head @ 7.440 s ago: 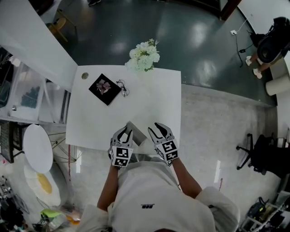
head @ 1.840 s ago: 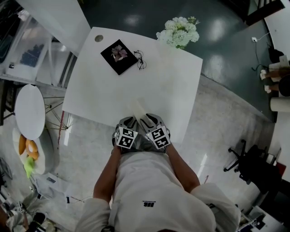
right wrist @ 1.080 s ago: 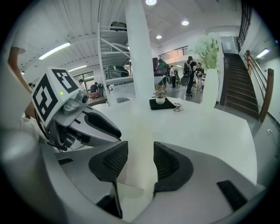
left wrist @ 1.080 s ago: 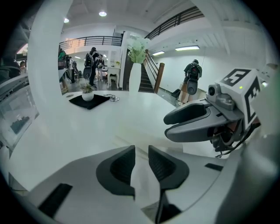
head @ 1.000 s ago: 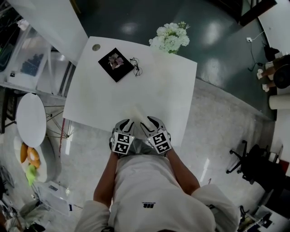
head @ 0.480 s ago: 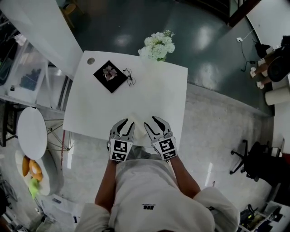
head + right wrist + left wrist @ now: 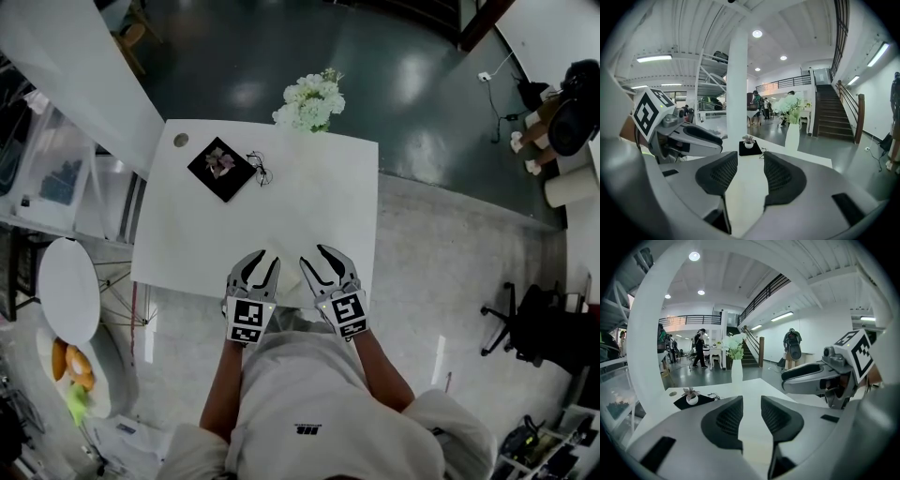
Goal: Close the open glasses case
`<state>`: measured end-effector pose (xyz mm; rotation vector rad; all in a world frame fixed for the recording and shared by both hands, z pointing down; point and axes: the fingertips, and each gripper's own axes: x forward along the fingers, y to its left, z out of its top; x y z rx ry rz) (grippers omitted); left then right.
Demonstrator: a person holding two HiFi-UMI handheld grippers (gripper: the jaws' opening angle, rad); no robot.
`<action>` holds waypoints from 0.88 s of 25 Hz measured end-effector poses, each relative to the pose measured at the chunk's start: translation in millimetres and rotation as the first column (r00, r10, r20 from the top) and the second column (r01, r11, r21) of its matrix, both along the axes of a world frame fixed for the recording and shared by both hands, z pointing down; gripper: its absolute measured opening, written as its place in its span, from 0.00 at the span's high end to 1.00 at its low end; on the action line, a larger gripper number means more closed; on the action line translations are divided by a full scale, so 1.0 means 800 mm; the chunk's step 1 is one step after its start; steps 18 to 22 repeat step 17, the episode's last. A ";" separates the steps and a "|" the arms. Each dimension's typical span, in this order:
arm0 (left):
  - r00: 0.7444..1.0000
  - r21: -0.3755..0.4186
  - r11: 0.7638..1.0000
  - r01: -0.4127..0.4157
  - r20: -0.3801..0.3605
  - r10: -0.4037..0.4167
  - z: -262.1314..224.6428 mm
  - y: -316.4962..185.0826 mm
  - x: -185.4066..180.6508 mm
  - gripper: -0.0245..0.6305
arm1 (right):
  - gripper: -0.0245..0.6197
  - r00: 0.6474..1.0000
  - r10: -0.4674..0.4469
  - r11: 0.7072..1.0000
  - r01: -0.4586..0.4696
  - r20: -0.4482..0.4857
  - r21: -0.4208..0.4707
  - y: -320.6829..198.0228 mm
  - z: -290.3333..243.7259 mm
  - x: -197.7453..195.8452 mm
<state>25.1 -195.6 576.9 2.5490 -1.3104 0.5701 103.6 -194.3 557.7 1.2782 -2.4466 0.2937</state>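
Head view: left tongs (image 7: 266, 255) and right tongs (image 7: 312, 253) hover side by side over the 6 o'clock edge of the smooth, white rectangular table (image 7: 319, 206).

Left tongs: narrow gap, dark ribbed pads (image 7: 730, 416) apart, only pale table surface between them.

Right tongs: similar narrow gap; jaws have just been closing, nothing between them.

Glasses case: cannot pick it out in any view.

At 11 o'clock, a black square mat (image 7: 204, 176) carries a small potted plant (image 7: 222, 161). Thin wire-frame glasses (image 7: 259, 169) lie just beside its right corner.

At 12 o'clock, on the far edge, white flowers (image 7: 309, 101) stand in a slim white vase (image 7: 737, 372).
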 end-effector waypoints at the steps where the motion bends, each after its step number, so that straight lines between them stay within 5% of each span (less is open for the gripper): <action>1: 1.000 0.002 1.000 0.000 0.000 0.000 -0.001 0.000 0.001 0.76 | 0.68 1.000 0.002 1.000 -0.002 0.002 0.000 0.000 -0.001 0.001; 22: 1.000 0.041 0.999 -0.004 0.020 0.003 -0.010 -0.015 -0.005 0.76 | 0.70 1.000 -0.010 1.000 0.010 0.009 0.013 -0.008 -0.004 -0.011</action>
